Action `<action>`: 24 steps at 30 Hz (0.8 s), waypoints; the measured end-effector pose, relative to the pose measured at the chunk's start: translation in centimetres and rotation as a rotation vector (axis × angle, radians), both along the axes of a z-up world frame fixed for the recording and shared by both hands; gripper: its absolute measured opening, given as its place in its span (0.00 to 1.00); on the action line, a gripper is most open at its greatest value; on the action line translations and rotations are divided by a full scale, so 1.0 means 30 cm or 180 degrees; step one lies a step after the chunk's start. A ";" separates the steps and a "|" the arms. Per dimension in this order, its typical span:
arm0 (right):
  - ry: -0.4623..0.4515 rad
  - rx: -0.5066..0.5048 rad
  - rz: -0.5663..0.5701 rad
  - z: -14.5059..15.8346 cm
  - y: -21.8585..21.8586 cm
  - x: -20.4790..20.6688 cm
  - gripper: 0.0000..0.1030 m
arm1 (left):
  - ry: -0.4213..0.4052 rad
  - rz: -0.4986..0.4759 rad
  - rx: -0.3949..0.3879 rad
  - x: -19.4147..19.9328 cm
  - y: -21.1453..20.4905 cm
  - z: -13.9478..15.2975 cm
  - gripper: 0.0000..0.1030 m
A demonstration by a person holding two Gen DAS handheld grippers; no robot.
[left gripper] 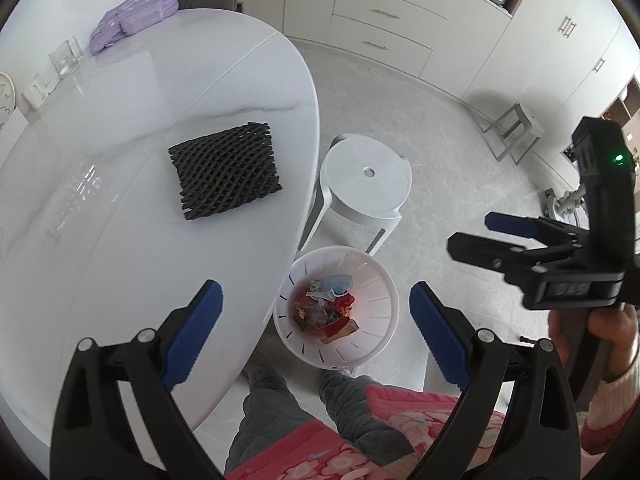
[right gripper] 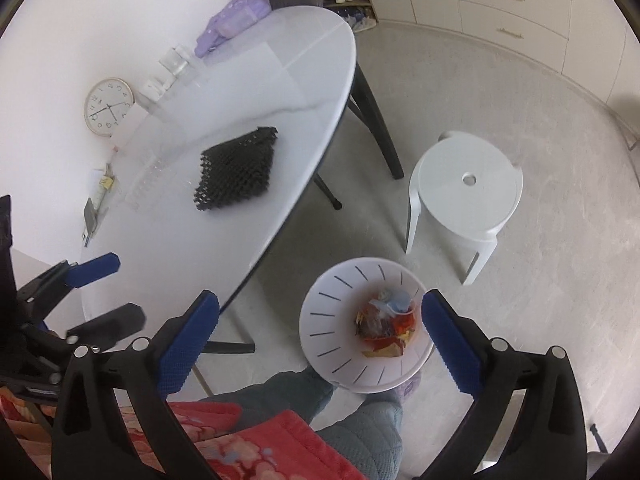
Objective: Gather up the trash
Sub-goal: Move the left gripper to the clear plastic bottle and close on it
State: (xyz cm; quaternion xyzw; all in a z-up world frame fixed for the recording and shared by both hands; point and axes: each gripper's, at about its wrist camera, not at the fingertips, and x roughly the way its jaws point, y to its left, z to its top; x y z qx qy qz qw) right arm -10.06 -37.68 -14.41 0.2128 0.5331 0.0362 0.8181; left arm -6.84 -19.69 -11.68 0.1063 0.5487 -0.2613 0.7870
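Right wrist view, right gripper (right gripper: 320, 320) fingers wide and empty over white bin (right gripper: 340, 320) of trash (right gripper: 386, 326), left gripper (left gripper: 316, 332) fingers wide too, black foam net (right gripper: 238, 168) on desk (right gripper: 180, 240) at centre left.

The white marble-look bench (left gripper: 120, 208) carries a black foam mesh sleeve (left gripper: 224, 170) near its middle, with a lilac bag (left gripper: 134, 14), clear glasses (left gripper: 66, 54) and a round clock (right gripper: 108, 106) along its far side. On the grey floor (left gripper: 440, 128) beside it stand a white stool (left gripper: 366, 178) and a white wastebasket (left gripper: 378, 304) holding wrappers (left gripper: 326, 308).

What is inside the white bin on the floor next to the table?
The white bin holds a pile of crumpled trash: red and orange wrappers, with a pale blue piece on top. Whatever lies under that pile is covered, so it cannot be seen.
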 end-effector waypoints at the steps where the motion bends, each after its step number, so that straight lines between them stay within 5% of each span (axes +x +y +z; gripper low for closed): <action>1: -0.0001 -0.0012 0.0003 0.010 0.006 0.006 0.98 | -0.0004 0.0024 -0.0001 0.004 0.011 0.000 0.88; 15: 0.0106 0.0050 0.0063 0.022 0.217 0.176 0.98 | -0.0200 0.0579 0.0200 0.292 0.409 -0.028 0.92; 24: 0.0175 -0.0069 0.0068 0.043 0.431 0.335 0.98 | -0.0296 0.0230 0.0560 0.626 0.636 -0.132 0.92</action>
